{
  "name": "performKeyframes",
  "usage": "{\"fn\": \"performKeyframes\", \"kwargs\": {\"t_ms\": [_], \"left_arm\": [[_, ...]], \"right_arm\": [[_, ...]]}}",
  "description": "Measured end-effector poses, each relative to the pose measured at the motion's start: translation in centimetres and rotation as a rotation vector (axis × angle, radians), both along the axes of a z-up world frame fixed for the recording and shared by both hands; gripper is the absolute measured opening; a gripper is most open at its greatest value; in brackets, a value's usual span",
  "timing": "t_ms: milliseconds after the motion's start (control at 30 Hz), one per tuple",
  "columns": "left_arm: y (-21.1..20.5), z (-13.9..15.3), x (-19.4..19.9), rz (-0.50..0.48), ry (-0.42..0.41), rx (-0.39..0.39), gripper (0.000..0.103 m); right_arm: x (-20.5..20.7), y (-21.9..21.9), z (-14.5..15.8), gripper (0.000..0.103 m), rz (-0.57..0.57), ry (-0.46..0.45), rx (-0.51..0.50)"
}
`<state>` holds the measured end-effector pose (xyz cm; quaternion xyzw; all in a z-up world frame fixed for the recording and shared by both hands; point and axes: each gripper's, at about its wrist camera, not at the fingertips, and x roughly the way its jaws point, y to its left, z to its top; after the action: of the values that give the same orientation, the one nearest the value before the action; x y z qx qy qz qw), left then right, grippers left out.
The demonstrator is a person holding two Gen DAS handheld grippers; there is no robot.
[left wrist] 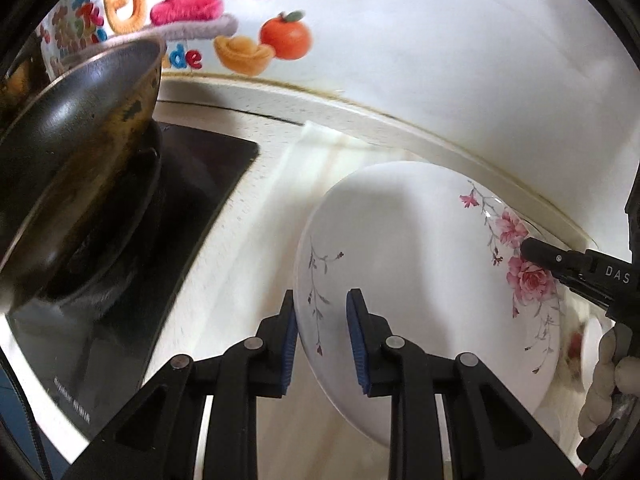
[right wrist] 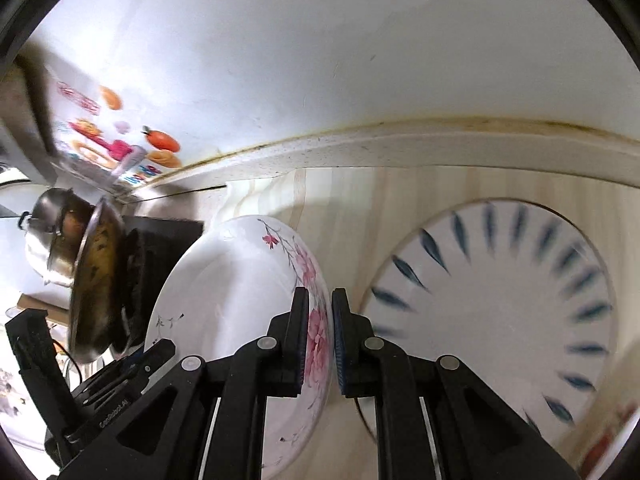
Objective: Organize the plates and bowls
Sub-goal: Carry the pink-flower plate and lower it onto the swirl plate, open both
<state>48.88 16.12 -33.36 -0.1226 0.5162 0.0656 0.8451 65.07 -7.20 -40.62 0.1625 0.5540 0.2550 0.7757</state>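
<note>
Kitchen counter by white wall w/ stickers, floral plate held at both rims

Left wrist view: pale worktop (left wrist: 248, 216), wok (left wrist: 76, 128) on hob at left; left gripper (left wrist: 322, 320) jaws pinching near rim of floral plate (left wrist: 404, 256), which looks tipped on edge, face toward cam, long axis running near-to-far; right gripper (left wrist: 568, 264) nips opposite rim. Right wrist view: right gripper (right wrist: 320, 320) jaws clamped on the flowered rim; blue-leaf plate (right wrist: 500, 320) lies flat just beside. Risk: glazed rim slips from thin pinches, or hands pull unevenly & plate knocks blue-leaf plate or wok
</note>
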Motion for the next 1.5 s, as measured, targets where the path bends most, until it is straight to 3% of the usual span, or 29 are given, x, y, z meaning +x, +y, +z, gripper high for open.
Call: {"fn": "performKeyframes", "kwargs": {"t_ms": [100,233,400,600,800,1033,1500], "left_arm": [[-2.6,1.4,-3.1,-0.042,-0.013,0.029,0.021],[-5.1,2.8,-6.7,-0.082,-0.005,0.012,0.021],[-8.9,4.3,-11.3,-0.13,0.009,-0.001,0.021],[-12.3,4.2,-14.3,-0.173,0.035,-0.011,0.021],[-14.7,2.3,-15.4,-0.219,0.083,-0.002,0.021],[-16.9,-0.3,-15.7,-0.258,0.147,0.036,0.021],[-19.2,-2.8,-14.7,-0.276,0.197,0.101,0.022]], "right_arm": [[-3.0,-2.6,1.9,0.013,-0.004,-0.019,0.001],[-7.7,-6.5,3.9,0.013,-0.016,-0.03,-0.003],[-12.8,-10.8,4.8,0.013,-0.039,-0.025,-0.009],[-18.7,-15.7,4.4,0.013,-0.066,-0.007,-0.014],[-22.9,-19.1,1.6,0.013,-0.097,0.046,-0.016],[-24.6,-20.9,-1.2,0.013,-0.111,0.083,-0.038],[-24.2,-22.2,-3.0,0.013,-0.113,0.102,-0.069]]}}
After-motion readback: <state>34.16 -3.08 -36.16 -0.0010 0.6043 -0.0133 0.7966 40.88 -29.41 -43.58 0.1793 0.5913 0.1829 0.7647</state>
